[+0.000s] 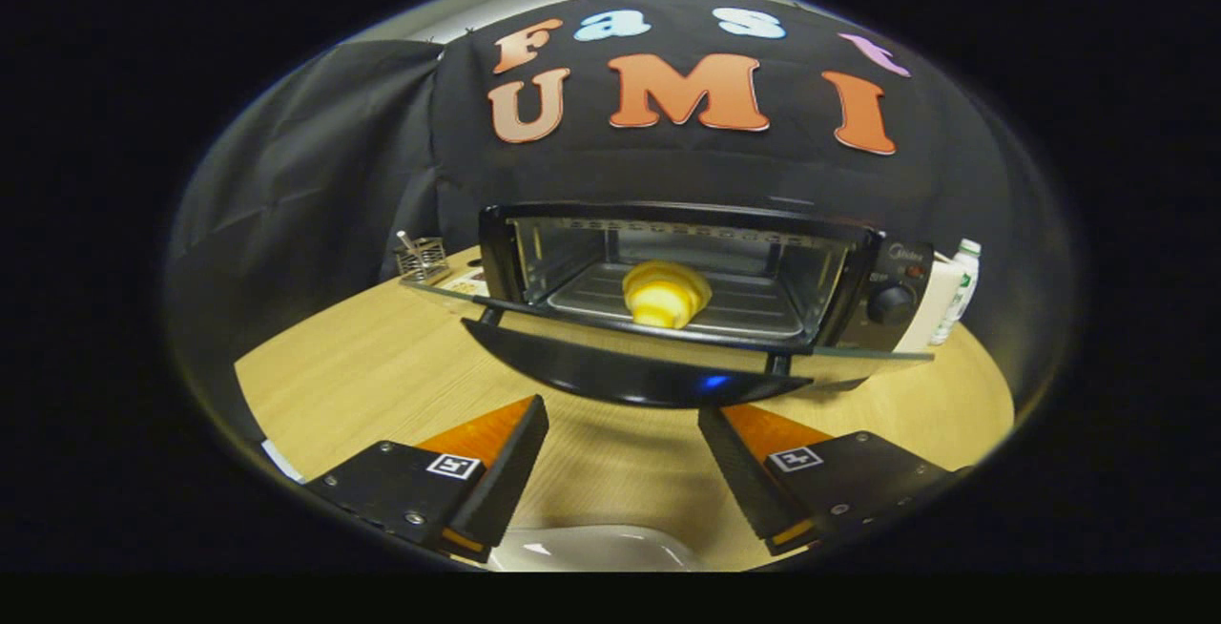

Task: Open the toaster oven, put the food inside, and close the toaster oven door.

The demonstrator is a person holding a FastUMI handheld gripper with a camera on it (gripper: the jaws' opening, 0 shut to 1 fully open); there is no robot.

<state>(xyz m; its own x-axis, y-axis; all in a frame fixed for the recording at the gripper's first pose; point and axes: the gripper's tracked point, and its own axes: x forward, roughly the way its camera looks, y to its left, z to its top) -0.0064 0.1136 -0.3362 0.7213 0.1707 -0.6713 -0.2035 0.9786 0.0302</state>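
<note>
A black toaster oven [887, 266] stands on the wooden table, beyond my fingers. Its glass door [658, 357] hangs folded down flat toward me, the dark handle at its front edge. On the rack inside lies a yellow croissant-like pastry [666, 293]. My gripper [623, 424] is open, with nothing between its fingers, and its tips sit just short of the door handle and a little below it.
A small wire basket [422, 258] stands left of the oven. A white box and a bottle [959, 290] stand at its right side. A white dish [591, 550] lies on the table [362, 366] right under my fingers.
</note>
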